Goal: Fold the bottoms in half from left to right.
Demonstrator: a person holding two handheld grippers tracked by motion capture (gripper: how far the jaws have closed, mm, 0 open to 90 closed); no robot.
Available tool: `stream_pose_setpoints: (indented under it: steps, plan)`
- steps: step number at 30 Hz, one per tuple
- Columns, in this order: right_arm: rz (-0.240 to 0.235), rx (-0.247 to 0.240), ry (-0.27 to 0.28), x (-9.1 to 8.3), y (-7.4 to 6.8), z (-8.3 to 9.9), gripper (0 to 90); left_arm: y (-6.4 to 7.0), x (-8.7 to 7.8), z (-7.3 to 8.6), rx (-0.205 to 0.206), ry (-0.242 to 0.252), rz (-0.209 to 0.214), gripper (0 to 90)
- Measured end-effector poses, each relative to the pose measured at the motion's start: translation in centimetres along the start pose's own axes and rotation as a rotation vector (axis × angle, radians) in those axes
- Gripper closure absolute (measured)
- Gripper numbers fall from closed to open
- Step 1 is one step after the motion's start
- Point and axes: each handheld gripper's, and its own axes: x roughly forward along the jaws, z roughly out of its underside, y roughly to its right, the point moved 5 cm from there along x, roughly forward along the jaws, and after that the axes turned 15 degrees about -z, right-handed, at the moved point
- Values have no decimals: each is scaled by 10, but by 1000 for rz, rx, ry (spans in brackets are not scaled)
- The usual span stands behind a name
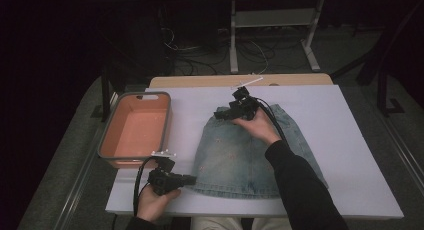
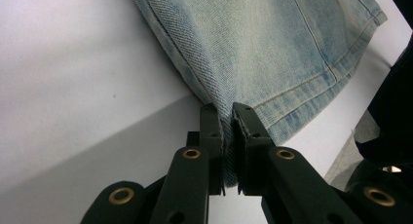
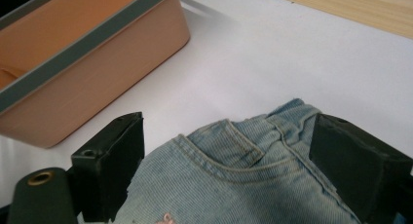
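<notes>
A pale blue denim skirt [image 1: 240,157] lies flat on the white board [image 1: 320,120], waistband away from me, hem toward me. My left gripper [image 1: 191,179] is shut on the hem's left corner [image 2: 226,119]; the denim is pinched between its jaws. My right gripper [image 1: 220,114] hovers over the waistband's left corner [image 3: 243,136], open, its jaws wide on either side of the fabric without touching it.
An orange bin [image 1: 136,128] with a grey rim stands left of the skirt, close to the waistband corner [image 3: 92,53]. A strip of wooden table [image 1: 240,81] shows behind the board. The person's dark sleeve [image 1: 300,190] crosses the skirt's right half.
</notes>
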Motion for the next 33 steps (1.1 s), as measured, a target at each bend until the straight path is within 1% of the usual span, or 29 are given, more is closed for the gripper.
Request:
stream_pose_setpoints:
  steps: [6, 15, 17, 19, 25, 28, 33]
  plan:
    - [12, 9, -13, 10, 6, -6, 128, 0, 0, 0, 0, 4, 6, 835]
    - [16, 46, 6, 21, 18, -11, 129, 1, -1, 0, 0, 8, 19, 834]
    - [20, 48, 4, 24, 21, -11, 129, 1, -1, -1, 1, 11, 20, 834]
    - [21, 54, 1, 27, 23, -12, 135, 1, -1, -1, 4, 12, 21, 834]
    - [29, 71, 24, 34, 28, -12, 147, 2, -1, -1, 10, 19, 32, 834]
    - [36, 78, 14, 37, 31, -11, 157, 2, -2, -2, 12, 22, 40, 834]
    - [50, 76, 3, 44, 34, -10, 201, 3, -1, -2, 14, 24, 44, 834]
